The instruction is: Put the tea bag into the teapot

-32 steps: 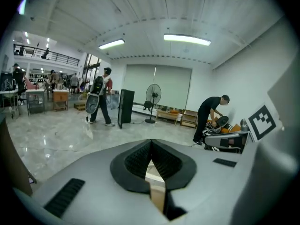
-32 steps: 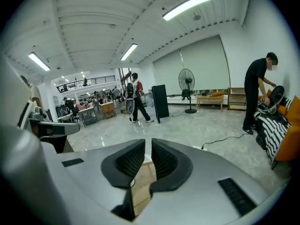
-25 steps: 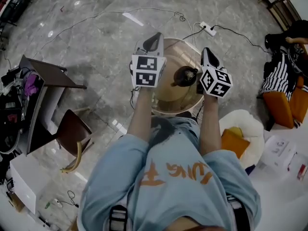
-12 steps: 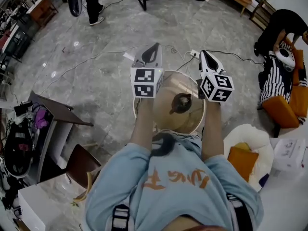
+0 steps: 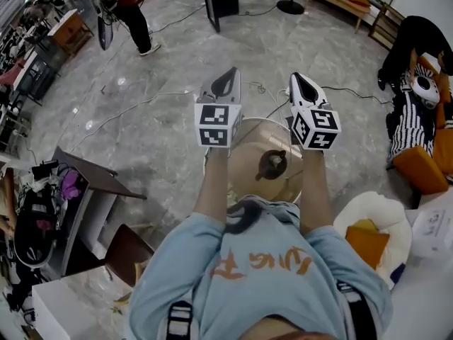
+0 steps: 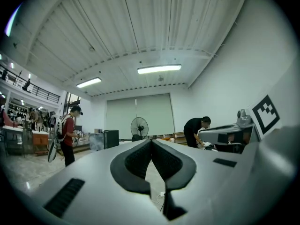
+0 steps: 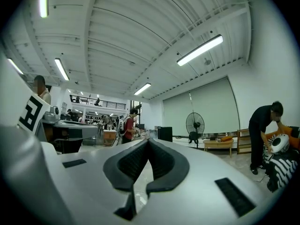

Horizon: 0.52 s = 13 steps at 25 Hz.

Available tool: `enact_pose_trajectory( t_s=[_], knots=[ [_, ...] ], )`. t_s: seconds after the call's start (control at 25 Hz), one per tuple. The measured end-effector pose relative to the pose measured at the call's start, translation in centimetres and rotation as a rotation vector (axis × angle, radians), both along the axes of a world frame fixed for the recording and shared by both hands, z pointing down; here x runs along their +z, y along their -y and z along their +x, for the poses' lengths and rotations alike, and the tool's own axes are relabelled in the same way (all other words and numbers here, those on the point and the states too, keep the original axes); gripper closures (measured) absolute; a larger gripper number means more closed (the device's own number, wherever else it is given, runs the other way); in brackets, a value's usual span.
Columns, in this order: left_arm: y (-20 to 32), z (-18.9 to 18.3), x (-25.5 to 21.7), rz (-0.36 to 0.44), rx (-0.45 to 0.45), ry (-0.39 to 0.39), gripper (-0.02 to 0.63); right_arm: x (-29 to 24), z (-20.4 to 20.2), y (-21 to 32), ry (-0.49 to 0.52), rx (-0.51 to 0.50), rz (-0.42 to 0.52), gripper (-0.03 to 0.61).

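Observation:
A dark teapot [image 5: 272, 164] with its lid on stands on a small round table [image 5: 246, 154] just in front of me in the head view. I hold both grippers up above the table, level with each other, pointing out into the room. The left gripper [image 5: 227, 74] [image 6: 151, 141] is shut, its jaws meeting at the tips with nothing between them. The right gripper [image 5: 298, 78] [image 7: 147, 140] is shut and empty too. The teapot sits below and between them, nearer the right one. No tea bag shows in any view.
A brown chair [image 5: 127, 250] and a cluttered desk [image 5: 42, 218] stand at my left, orange cushions [image 5: 368, 239] at my right. Cables and a power strip [image 5: 258, 87] lie on the floor beyond the table. One person [image 5: 131, 6] stands far left, another [image 7: 263, 135] bends at far right.
The head view has tilted up toward the room, so the table and teapot sit lower in the frame. Both grippers stay raised and shut, slightly higher over the table.

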<state>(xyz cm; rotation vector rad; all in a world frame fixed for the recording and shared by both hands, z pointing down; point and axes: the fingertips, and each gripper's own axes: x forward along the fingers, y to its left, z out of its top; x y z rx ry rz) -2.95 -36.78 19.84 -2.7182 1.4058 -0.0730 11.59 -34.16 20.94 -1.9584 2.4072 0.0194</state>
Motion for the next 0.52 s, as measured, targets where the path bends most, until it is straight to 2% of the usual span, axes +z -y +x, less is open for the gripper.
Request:
enact_pose_trajectory(
  t_s=[0.24,0.52],
  knots=[
    [0.8,-1.4,0.3,-0.006,-0.030,-0.008,0.589,-0.3,-0.5,0.5,-0.010,0.004,0.021,0.566],
    [0.8,-1.1,1.4,-0.037,0.012,-0.025,0.589,0.3,-0.4,0.7,0.001,0.025,0.023,0.566]
  ],
)
